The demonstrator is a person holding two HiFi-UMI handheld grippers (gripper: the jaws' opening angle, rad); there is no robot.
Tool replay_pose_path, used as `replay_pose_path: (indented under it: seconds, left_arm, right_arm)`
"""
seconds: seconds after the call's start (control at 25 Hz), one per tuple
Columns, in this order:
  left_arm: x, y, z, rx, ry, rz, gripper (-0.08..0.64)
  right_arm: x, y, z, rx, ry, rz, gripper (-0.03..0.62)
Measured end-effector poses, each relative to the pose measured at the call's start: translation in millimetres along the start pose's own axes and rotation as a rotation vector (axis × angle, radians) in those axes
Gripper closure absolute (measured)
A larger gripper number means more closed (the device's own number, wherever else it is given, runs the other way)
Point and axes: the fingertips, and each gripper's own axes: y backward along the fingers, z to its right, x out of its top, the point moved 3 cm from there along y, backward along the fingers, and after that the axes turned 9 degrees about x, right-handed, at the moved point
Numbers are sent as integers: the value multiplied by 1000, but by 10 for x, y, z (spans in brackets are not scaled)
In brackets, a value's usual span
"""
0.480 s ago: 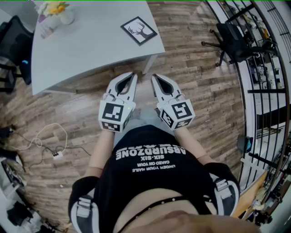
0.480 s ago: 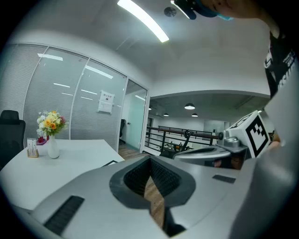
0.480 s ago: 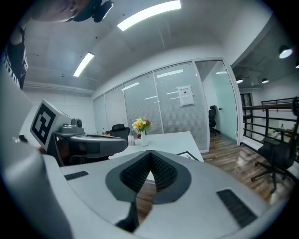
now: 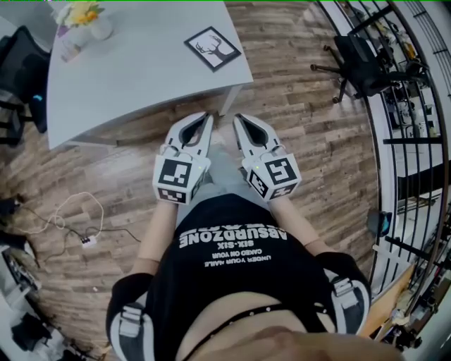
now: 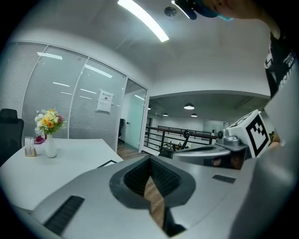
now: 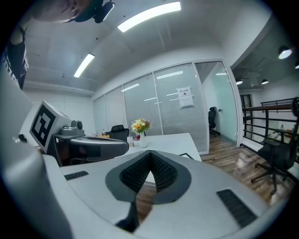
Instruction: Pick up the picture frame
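Observation:
A black picture frame with a deer-head print lies flat near the right front corner of the white table. Its dark edge shows in the left gripper view as picture frame and in the right gripper view as picture frame. My left gripper and right gripper are held side by side in front of my body, short of the table's near edge, both shut and empty. Their tips point toward the table. The frame is well beyond both grippers.
A vase of flowers and a small card holder stand at the table's far left. An office chair sits to the right on the wood floor, by a black railing. Cables and a power strip lie at left.

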Motion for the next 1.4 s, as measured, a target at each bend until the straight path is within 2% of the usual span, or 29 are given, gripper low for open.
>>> replay_pose_path:
  seconds: [0.36,0.8,1.04,1.12,1.16,1.24,1.4]
  left_arm:
    - [46,-438,-210,20,7,-21,544]
    - [164,-1493,-890,82,8,-112,543]
    - [194,-1949,-1313,170,95,-154,541]
    - [162,-2078,-1389,179,131,-173,537]
    - [132,-2141,-1412,174,154,-188,521]
    - [63,-2283,-1440,162,194,-229,433]
    - [-136,-2544,-1524,204,239,-308,428]
  right_arm:
    - [52,-312,350,17,-1,2,577]
    - [159,-1293,1282,42,-4,-97,575]
    - [206,-1740,1814,37,6,-160,561]
    - [170,-1886,1959,59,-1,-199,459]
    - [149,-1957,2022,71,-6,-218,449]
    - [122,-2088,2152,86,-11,-246,449]
    - [53,-2328,2382,117,-12,-296,449]
